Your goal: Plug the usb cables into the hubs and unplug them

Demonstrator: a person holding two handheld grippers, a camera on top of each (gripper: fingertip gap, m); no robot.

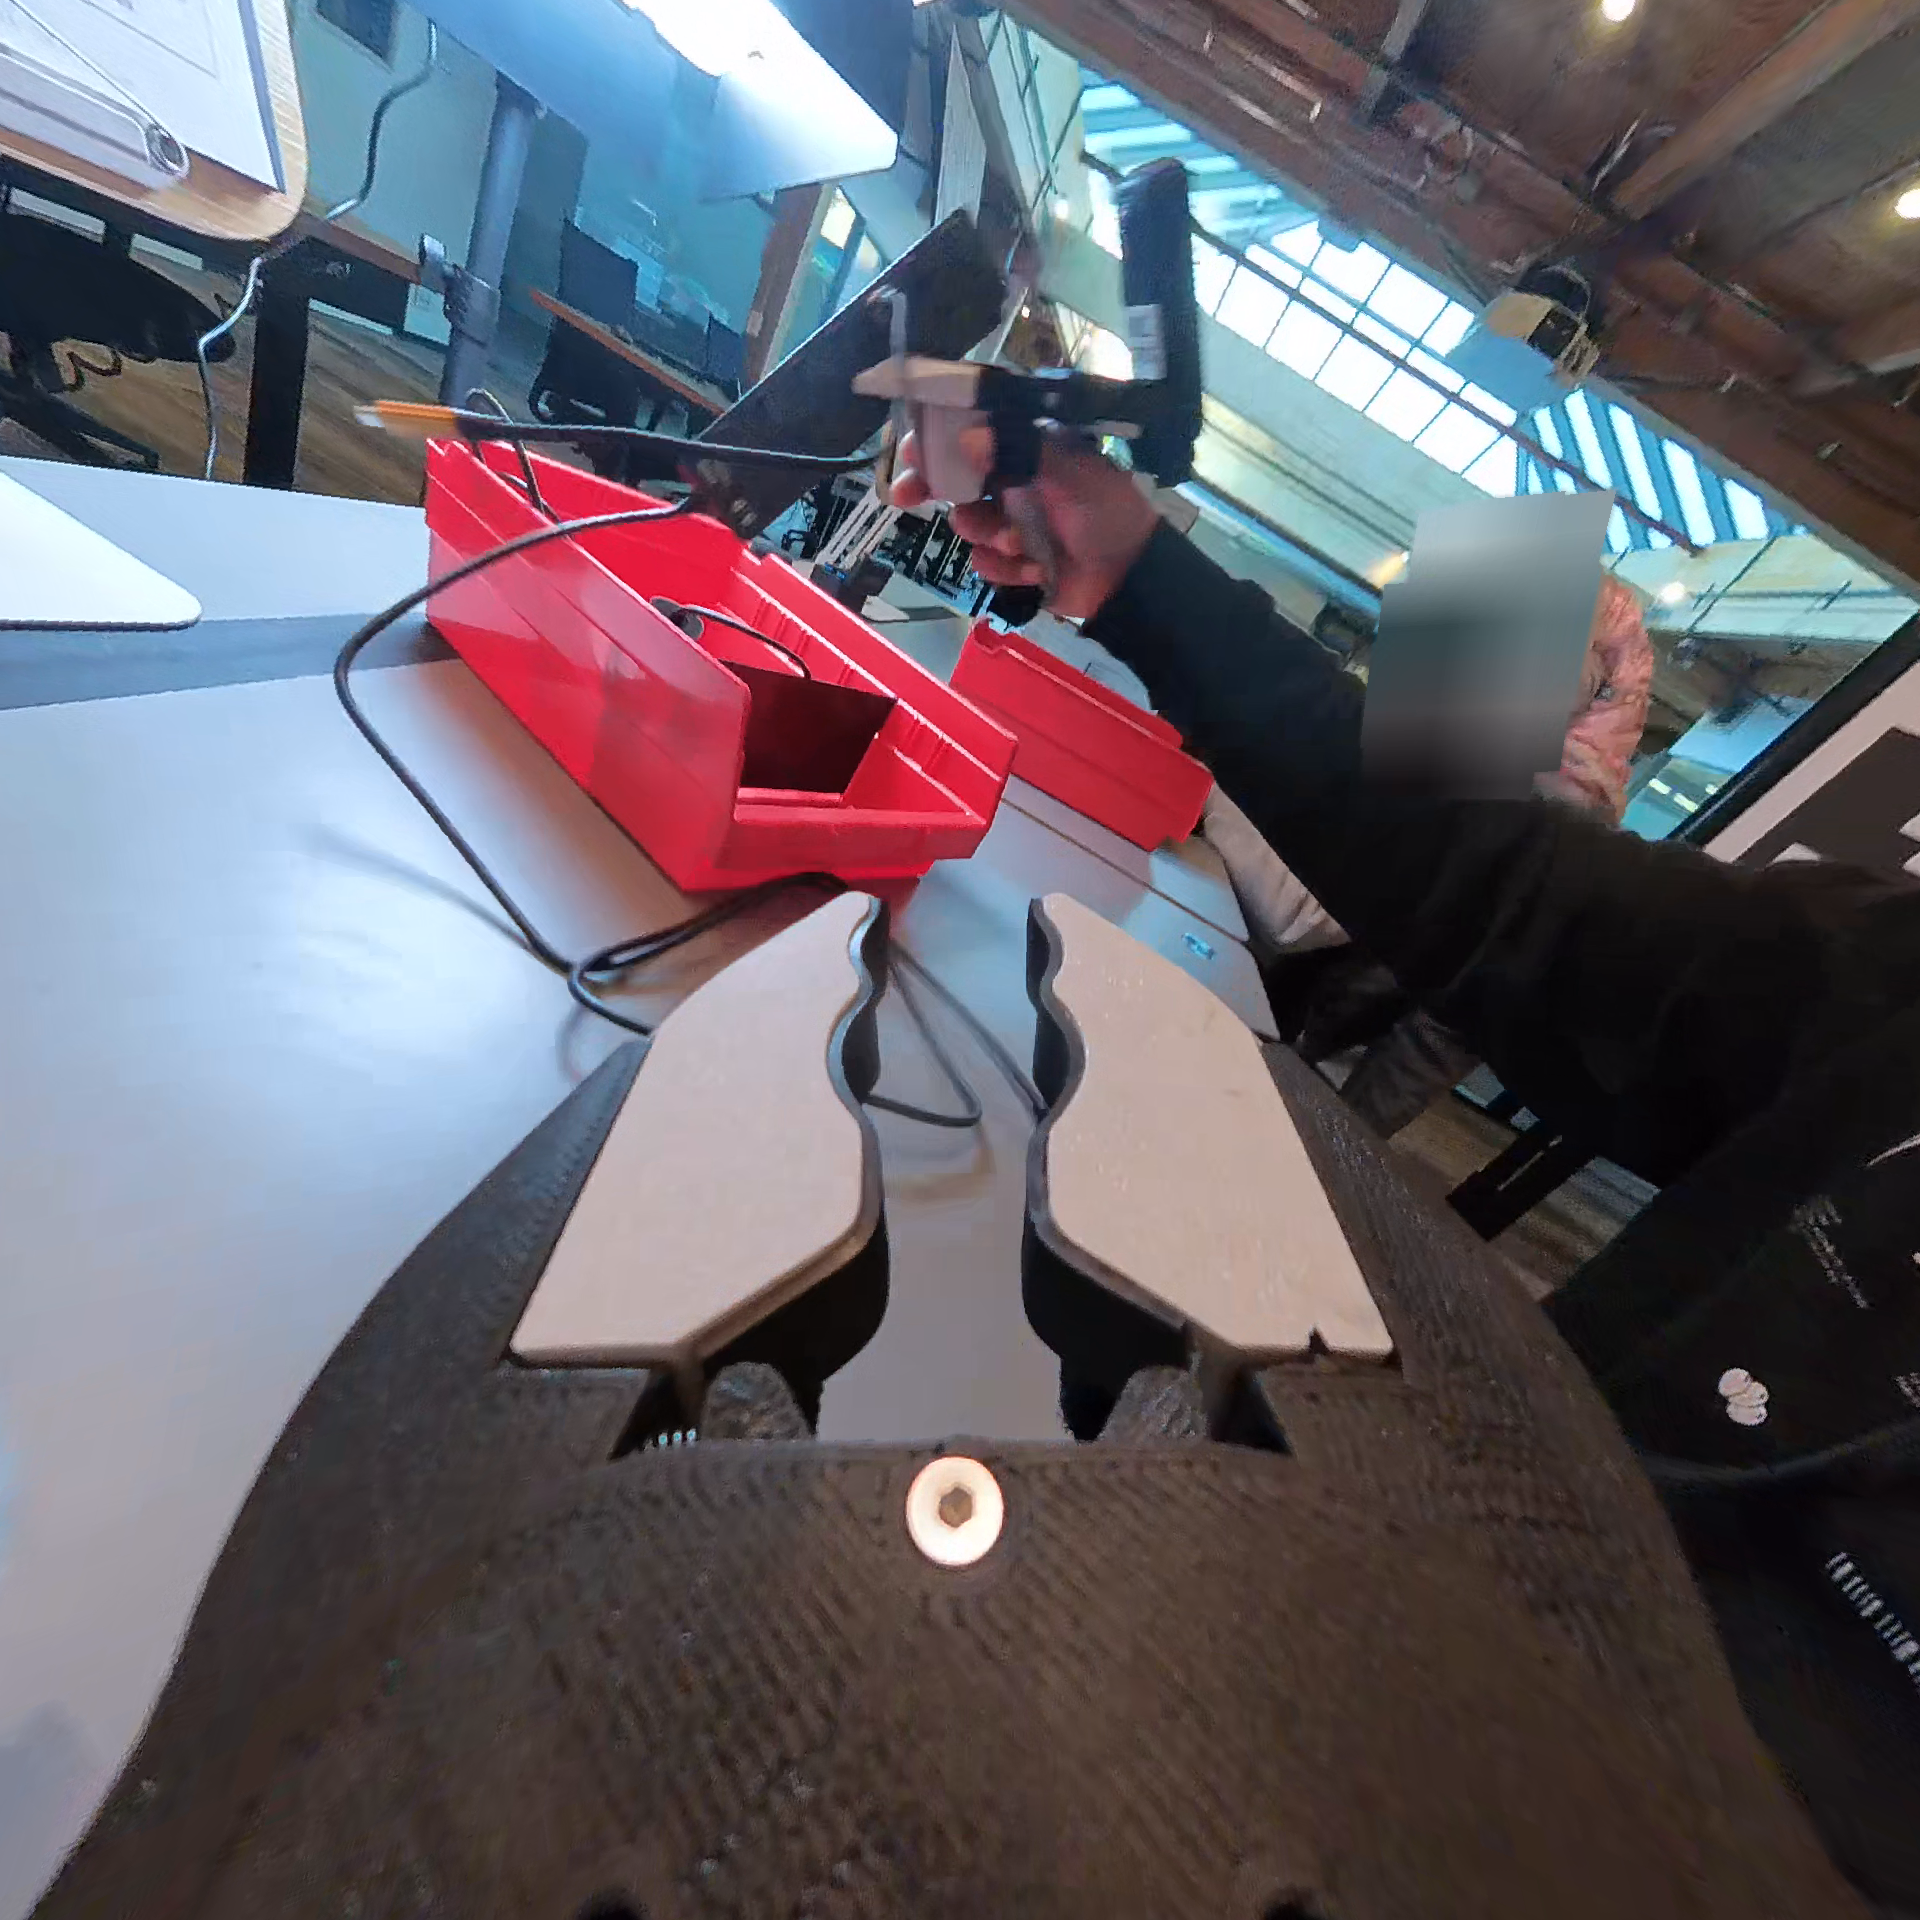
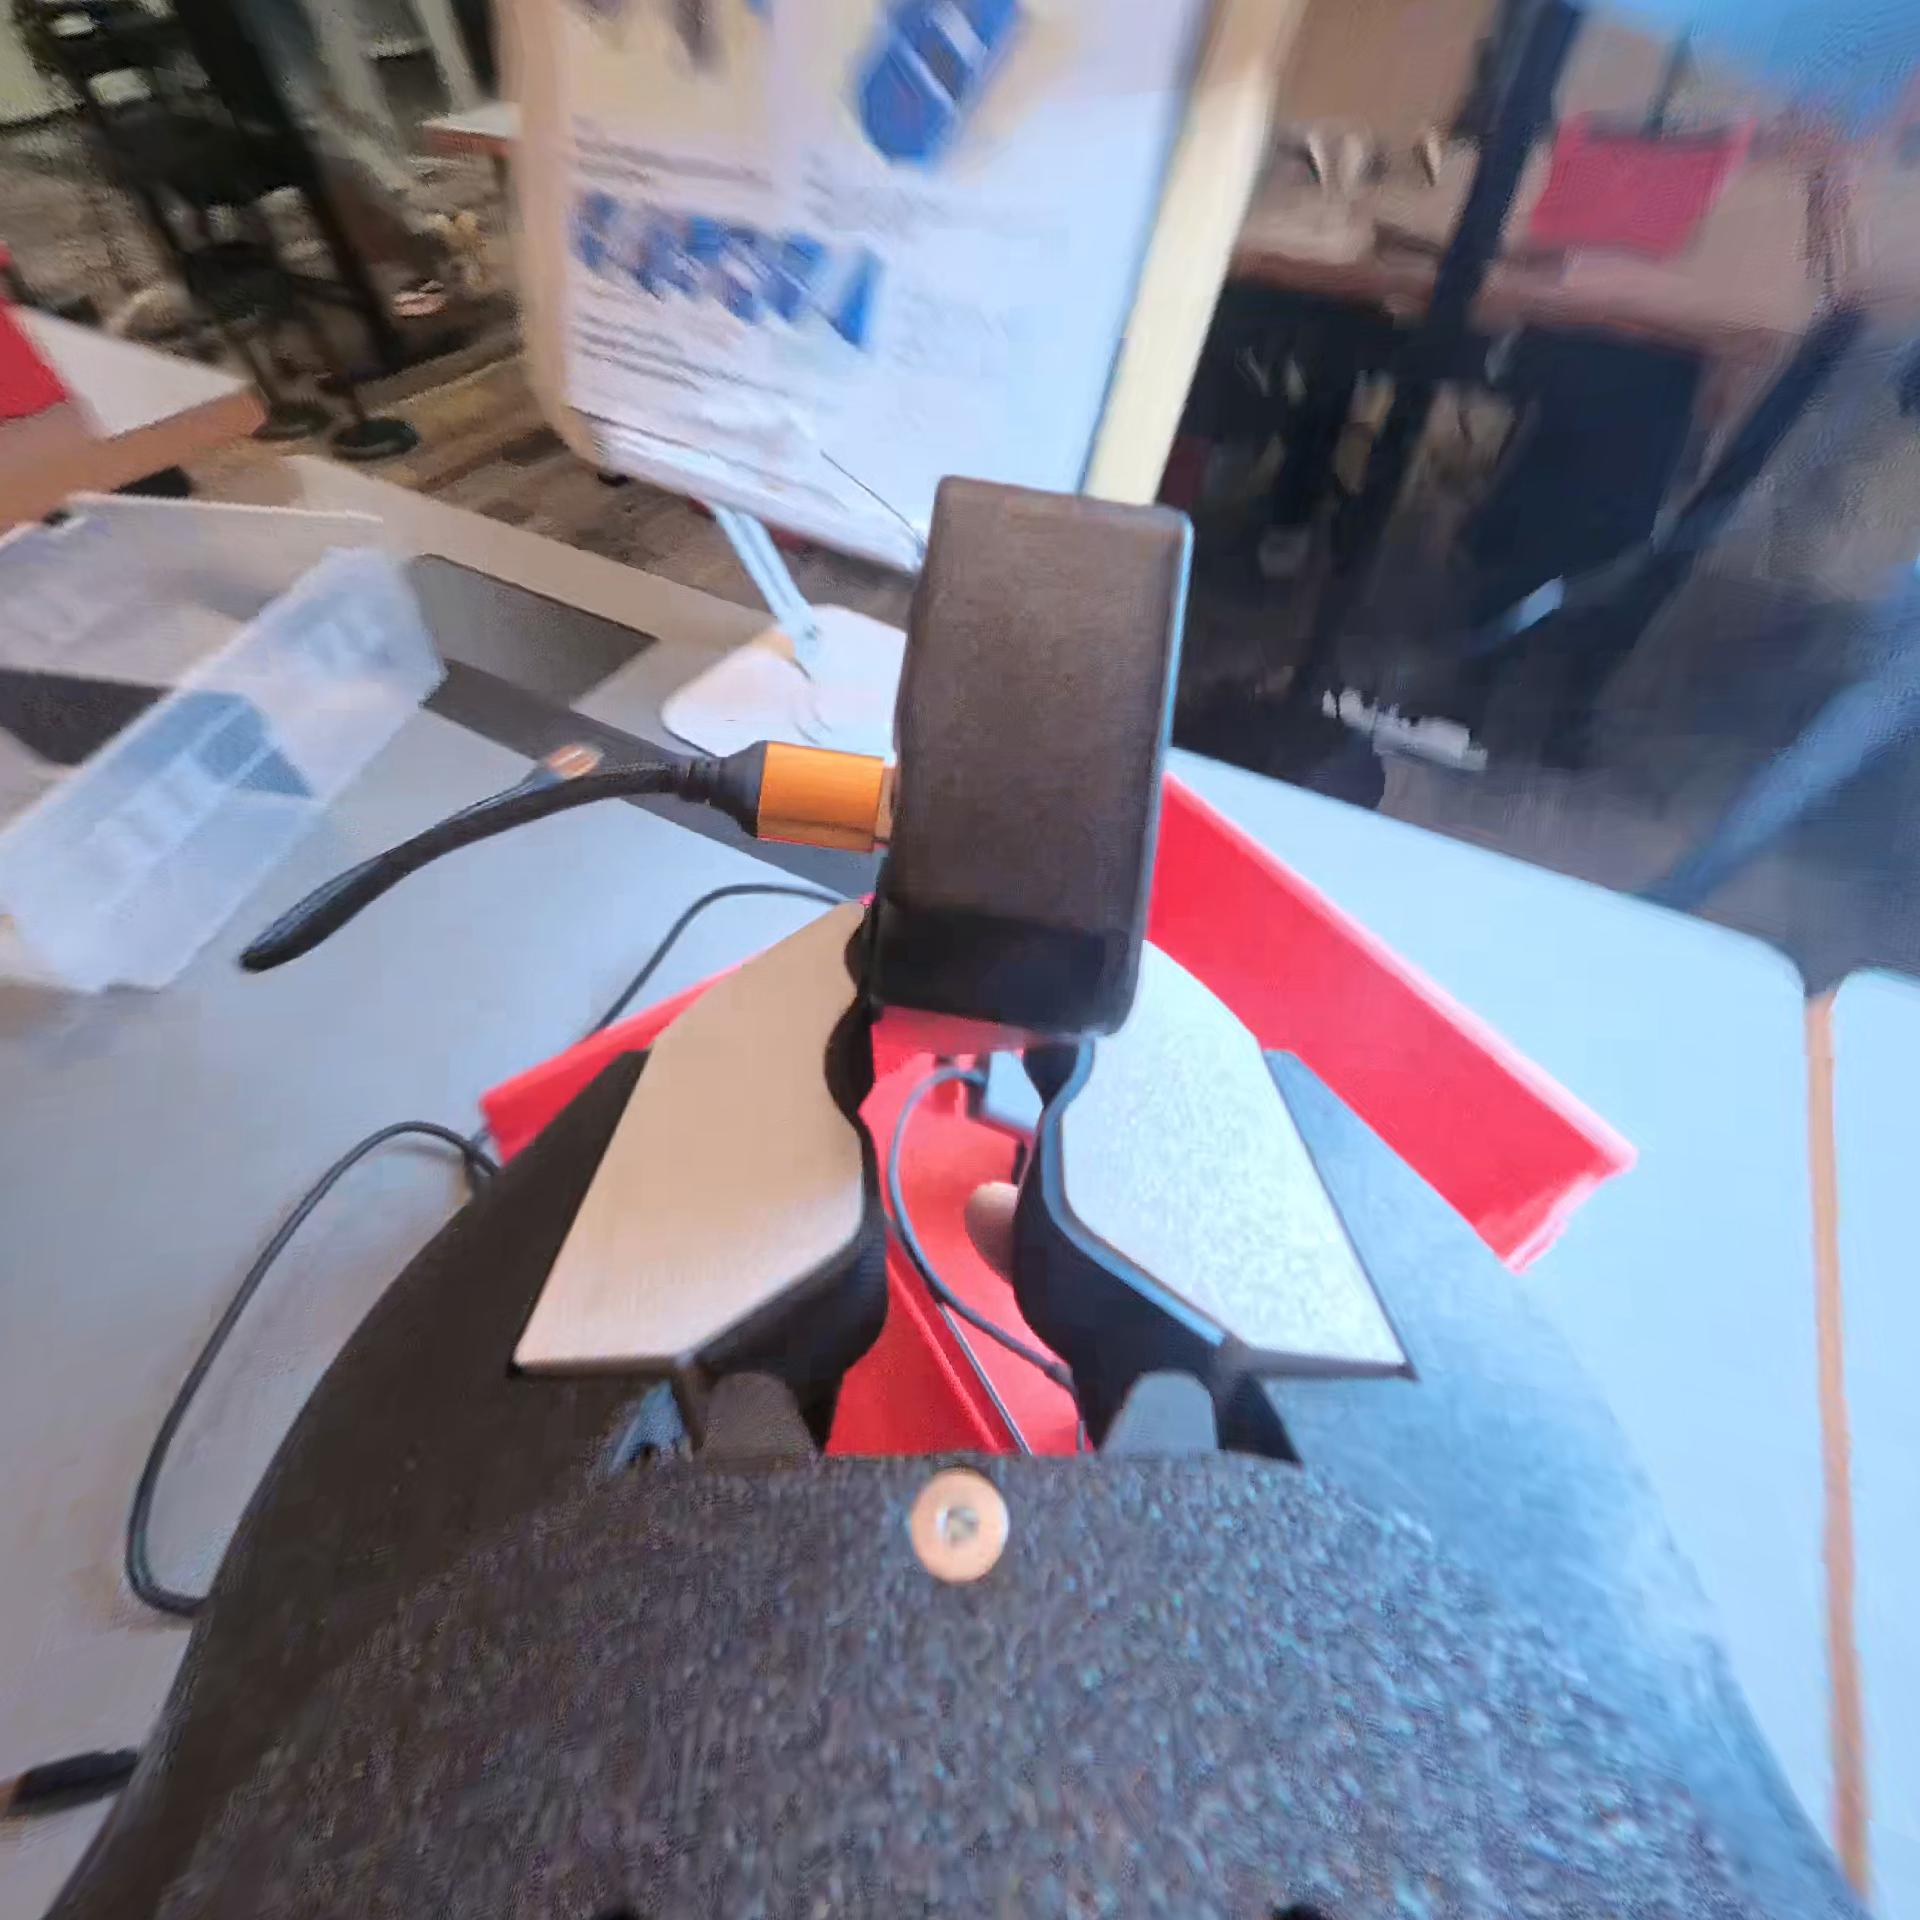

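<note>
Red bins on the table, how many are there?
2: one red bin mid-table holding a thin cable, another red bin behind it beside the person's sleeve. More may be hidden.

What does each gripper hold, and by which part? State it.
The right gripper clamps the black hub by its lower end, orange-plugged cable attached. The left gripper holds nothing.

Two red bins are sitting on the grey desk, one behind the other. A clear plastic box is lying toward the desk's far left edge.
</note>
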